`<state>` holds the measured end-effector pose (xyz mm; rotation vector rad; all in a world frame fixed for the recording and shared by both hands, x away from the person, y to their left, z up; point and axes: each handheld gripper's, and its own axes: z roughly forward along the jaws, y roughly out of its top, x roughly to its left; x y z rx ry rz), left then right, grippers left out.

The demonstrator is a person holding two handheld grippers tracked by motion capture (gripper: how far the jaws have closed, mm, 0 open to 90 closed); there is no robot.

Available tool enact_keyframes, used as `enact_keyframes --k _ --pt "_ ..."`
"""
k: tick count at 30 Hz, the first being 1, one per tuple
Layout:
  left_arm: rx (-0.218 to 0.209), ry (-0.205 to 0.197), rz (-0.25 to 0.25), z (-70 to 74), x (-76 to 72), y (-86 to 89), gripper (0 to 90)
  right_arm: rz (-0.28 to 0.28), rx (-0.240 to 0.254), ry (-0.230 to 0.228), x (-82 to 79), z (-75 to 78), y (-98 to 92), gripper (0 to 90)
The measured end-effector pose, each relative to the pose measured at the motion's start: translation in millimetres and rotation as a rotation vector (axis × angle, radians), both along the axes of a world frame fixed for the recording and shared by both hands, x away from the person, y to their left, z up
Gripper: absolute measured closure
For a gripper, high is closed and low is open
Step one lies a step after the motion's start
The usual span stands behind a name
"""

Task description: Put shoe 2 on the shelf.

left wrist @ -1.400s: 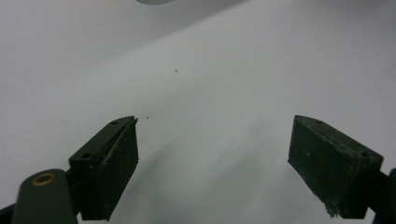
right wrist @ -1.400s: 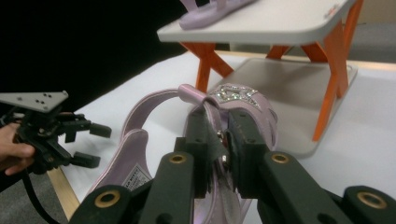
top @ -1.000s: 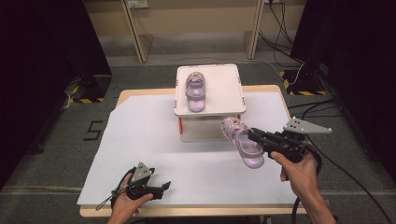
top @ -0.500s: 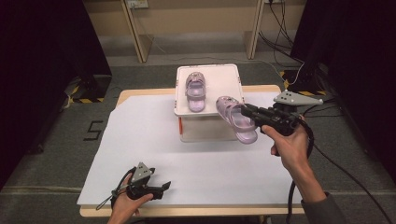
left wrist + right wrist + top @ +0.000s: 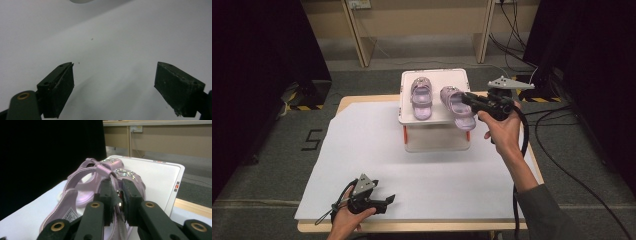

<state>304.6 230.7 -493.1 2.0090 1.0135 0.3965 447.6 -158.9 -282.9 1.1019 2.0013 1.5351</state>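
The tabletop [image 5: 362,150] carries a white box [image 5: 434,112] with one purple sandal [image 5: 422,97] on its lid. The right claw [image 5: 468,98] is clamped on the second sandal [image 5: 458,107], apparently just above the lid. The left claw [image 5: 389,200] stands apart, empty

Right gripper [image 5: 469,99], borne by the right hand [image 5: 501,131] on an outstretched forearm, points leftward with jaws nearly closed. Left gripper [image 5: 384,201], in the left hand [image 5: 348,220] at the near edge, lies low and level, jaws spread wide.
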Motion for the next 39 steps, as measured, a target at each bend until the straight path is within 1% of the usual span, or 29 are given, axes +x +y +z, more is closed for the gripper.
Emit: enact_keyframes --k 1,2,3,4,5,6,7,8,9,11,13,14,15,17,18,19,21,22,23,28,29,30,31,33,39 --pt "-0.005 -0.001 0.001 -0.2 0.1 -0.2 15.7 -0.010 -0.004 -0.004 7.9 -1.3 3.2 80.2" --pt "-0.005 -0.001 0.001 -0.2 0.1 -0.2 15.7 -0.010 -0.004 -0.004 7.9 -1.3 3.2 80.2" --pt "-0.005 -0.001 0.001 -0.1 0.1 -0.2 15.7 -0.016 0.000 0.003 11.4 -1.9 4.8 80.2" --pt "-0.004 0.000 0.001 0.2 -0.1 -0.2 15.7 -0.022 -0.001 0.004 15.2 -2.7 6.0 80.2" --pt "-0.005 0.000 0.002 0.4 -0.4 -0.2 15.7 -0.032 0.003 0.007 22.7 -4.8 9.0 80.2" --pt "-0.005 0.000 0.002 0.4 -0.4 -0.2 15.7 -0.032 0.003 0.007 22.7 -4.8 9.0 80.2" --pt "-0.008 -0.003 0.001 0.5 -0.6 -0.3 15.7 -0.041 -0.002 0.013 29.8 -6.7 12.1 80.2" --pt "-0.008 -0.003 0.001 0.5 -0.6 -0.3 15.7 -0.048 -0.004 0.014 33.3 -7.6 13.4 80.2" --pt "-0.007 -0.003 0.000 0.6 -0.7 -0.4 15.7 -0.048 -0.004 0.014 33.3 -7.6 13.4 80.2" --pt "-0.004 -0.003 -0.002 0.8 -0.8 -0.4 15.7 -0.060 -0.007 0.011 40.0 -9.2 15.2 80.2" --pt "-0.005 -0.002 -0.003 0.9 -1.0 -0.9 15.7 -0.075 -0.007 0.017 47.6 -10.9 18.9 80.2" --pt "-0.004 -0.003 -0.003 1.0 -1.2 -1.0 15.7 -0.075 -0.007 0.017 47.6 -10.9 18.9 80.2" --pt "-0.005 -0.003 -0.004 1.1 -1.4 -1.2 15.7 -0.088 -0.018 0.014 52.8 -12.6 21.3 80.2" --pt "-0.004 -0.004 -0.004 1.1 -1.5 -1.3 15.7 -0.096 -0.016 0.019 57.8 -15.4 23.2 80.2" --pt "-0.004 -0.004 -0.004 1.1 -1.5 -1.3 15.7 -0.096 -0.016 0.019 57.8 -15.4 23.2 80.2" --pt "-0.002 -0.004 -0.006 1.2 -1.5 -1.4 15.7 -0.100 -0.014 0.019 62.3 -18.6 25.4 80.2" --pt "-0.002 -0.004 -0.007 1.0 -1.3 -1.6 15.7 -0.102 -0.013 0.025 65.0 -21.0 28.0 80.2" --pt "-0.001 -0.004 -0.007 0.9 -1.3 -1.6 15.7 -0.104 -0.016 0.021 66.4 -22.1 29.1 80.2" --pt "-0.001 -0.004 -0.008 0.9 -1.3 -1.6 15.7 -0.106 -0.010 0.027 67.2 -22.9 30.4 80.2" --pt "-0.002 -0.004 -0.009 0.9 -1.5 -1.8 15.7 -0.111 -0.009 0.022 71.0 -26.2 33.8 80.1" --pt "0.000 -0.004 -0.011 0.9 -1.5 -1.9 15.7 -0.116 -0.011 0.030 72.1 -28.1 35.5 80.1" --pt "0.000 -0.004 -0.011 0.9 -1.5 -1.9 15.7 -0.116 -0.011 0.030 72.1 -28.1 35.5 80.1" --pt "-0.001 -0.005 -0.012 0.9 -1.5 -2.0 15.7 -0.116 -0.022 0.024 73.2 -30.3 37.1 79.9" --pt "-0.002 -0.005 -0.011 0.9 -1.5 -2.1 15.7 -0.114 -0.019 0.028 72.9 -30.7 38.0 79.8" --pt "-0.001 -0.006 -0.012 0.8 -1.6 -2.3 15.7 -0.103 -0.035 0.030 71.4 -32.3 43.2 78.4"
